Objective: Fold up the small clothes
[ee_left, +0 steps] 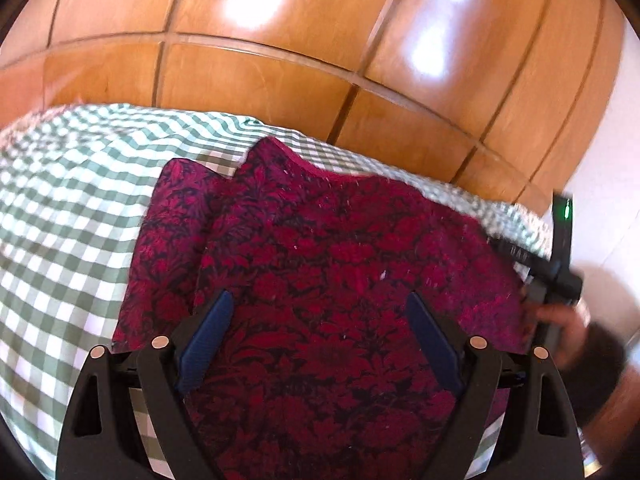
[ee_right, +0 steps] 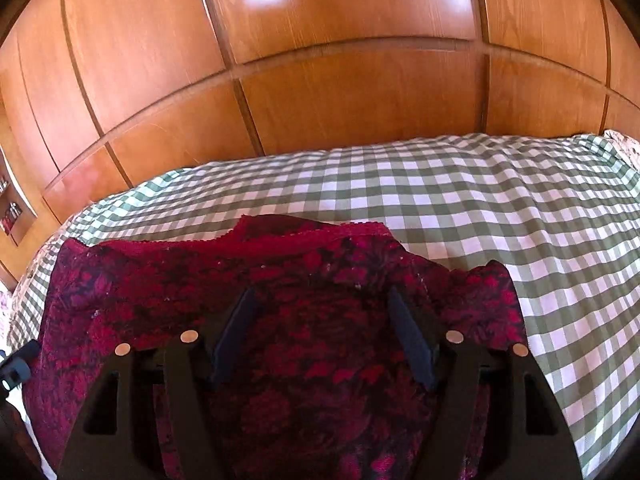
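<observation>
Blue-padded fingers of the left gripper [ee_left: 320, 314] stand spread above the crimson-and-black floral knit garment [ee_left: 320, 272]. It lies on the green-and-white checked bedcover [ee_left: 68, 216], whose bare cloth stretches leftward. Glossy orange-brown wooden wardrobe panels [ee_left: 280, 20] rise just behind its far edge. Right gripper [ee_right: 320, 310] fingers also stand spread over the garment; open checked cloth extends right.
</observation>
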